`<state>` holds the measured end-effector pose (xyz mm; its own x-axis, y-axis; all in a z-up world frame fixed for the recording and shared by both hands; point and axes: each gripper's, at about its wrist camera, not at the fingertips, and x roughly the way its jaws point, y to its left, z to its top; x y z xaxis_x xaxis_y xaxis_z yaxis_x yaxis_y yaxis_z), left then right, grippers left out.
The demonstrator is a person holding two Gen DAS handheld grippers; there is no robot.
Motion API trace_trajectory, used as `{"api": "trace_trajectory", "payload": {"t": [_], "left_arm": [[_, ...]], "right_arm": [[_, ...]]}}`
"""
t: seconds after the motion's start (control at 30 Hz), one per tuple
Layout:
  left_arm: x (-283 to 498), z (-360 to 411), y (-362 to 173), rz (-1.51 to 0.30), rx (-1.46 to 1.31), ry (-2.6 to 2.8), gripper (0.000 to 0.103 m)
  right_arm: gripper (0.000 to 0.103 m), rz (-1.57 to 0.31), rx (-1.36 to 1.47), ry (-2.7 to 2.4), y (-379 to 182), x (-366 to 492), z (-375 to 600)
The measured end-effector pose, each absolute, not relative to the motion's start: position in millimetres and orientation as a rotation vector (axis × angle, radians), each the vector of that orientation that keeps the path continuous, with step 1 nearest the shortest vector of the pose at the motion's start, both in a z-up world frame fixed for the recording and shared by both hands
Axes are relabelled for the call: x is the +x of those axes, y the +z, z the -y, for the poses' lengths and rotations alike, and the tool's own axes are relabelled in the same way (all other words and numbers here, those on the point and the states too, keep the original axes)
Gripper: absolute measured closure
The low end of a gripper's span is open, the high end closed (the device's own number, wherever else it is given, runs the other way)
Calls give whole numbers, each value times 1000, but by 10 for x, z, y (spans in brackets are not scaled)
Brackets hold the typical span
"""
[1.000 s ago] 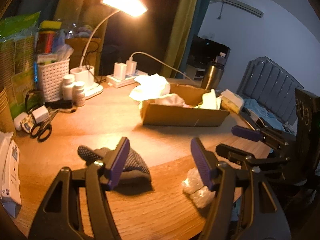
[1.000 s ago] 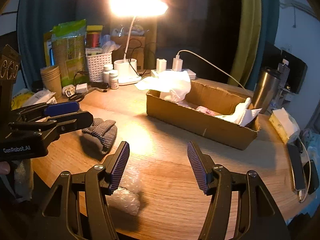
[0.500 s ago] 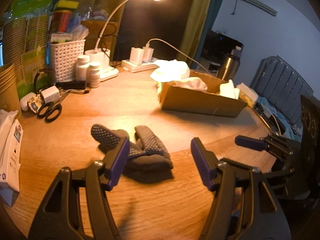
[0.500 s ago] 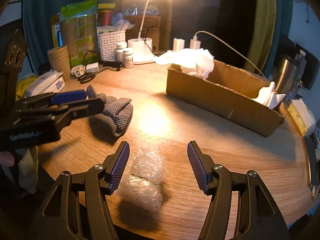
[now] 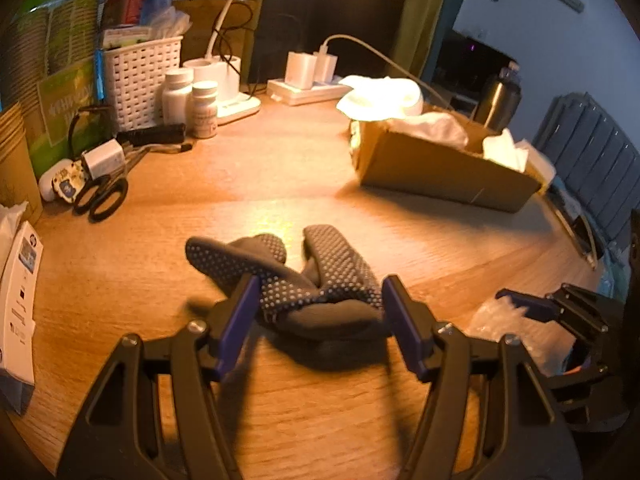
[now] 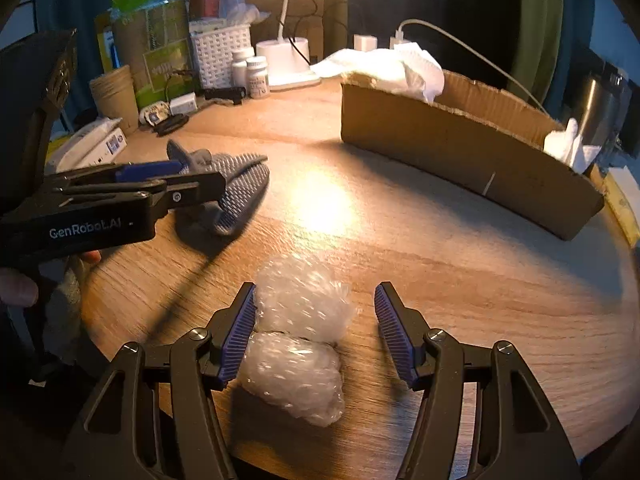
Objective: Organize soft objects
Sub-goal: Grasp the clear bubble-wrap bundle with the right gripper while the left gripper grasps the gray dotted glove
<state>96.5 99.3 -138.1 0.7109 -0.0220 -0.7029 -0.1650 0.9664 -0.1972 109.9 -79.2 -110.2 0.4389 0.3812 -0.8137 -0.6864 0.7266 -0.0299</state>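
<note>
Left gripper [image 5: 318, 322] sat with jaws apart, straddling the socks [image 5: 296, 276] near the table's [image 5: 280, 168] front edge; pads not visibly pressing the fabric. Socks were dark grey with white grip dots, heaped in a loose V, long axes running away from the camera, toes pointing toward the lamp base [image 5: 228, 92]. Right gripper [image 6: 315, 334] was also unclenched, its jaws having just narrowed a little, with the bubble wrap [image 6: 298, 340] between them: two lumps, long axis front to back, leaning against the left pad, clear of the right pad. Readable text: "GenRobot.AI" on the left gripper body in the right wrist view. Other labels were too blurred. Table was round, wood grain, warm lamp glare. Box [image 6: 460, 152] stood at back right, cloths [image 6: 392, 68] draped over its rim. Scissors [image 5: 102, 200], bottles [image 5: 192, 102], white basket [image 5: 140, 72] at back left.
</note>
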Motion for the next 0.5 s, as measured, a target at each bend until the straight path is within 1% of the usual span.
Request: {"api": "trace_trajectory", "payload": {"t": [0.03,0.1,0.13,0.27,0.4,0.47,0.5], "left_arm": [[986,-976,-1392,-787,-243,84,37],[1029,-943,-1416,-806,-218,89,28],[1045,-931,-1424,-813,-213,86,28],[1122,-864,-1454,-843,-170,103,22],[1195,-793,-1480,-868,-110,128,22],[1215,-769,-1486,-870,-89,124,23],[1217,-750,-1486,-869,-78,116,34]], "right_arm": [[44,-902,-384,679,-1128,1115,802],[59,-894,-380,664,-1132,1136,837],[61,-895,-370,660,-1131,1159,858],[62,-892,-337,645,-1119,1238,956],[62,-872,-309,643,-1059,1277,1035],[62,-860,-295,647,-1022,1294,1076],[62,-854,-287,647,-1004,1302,1099]]}}
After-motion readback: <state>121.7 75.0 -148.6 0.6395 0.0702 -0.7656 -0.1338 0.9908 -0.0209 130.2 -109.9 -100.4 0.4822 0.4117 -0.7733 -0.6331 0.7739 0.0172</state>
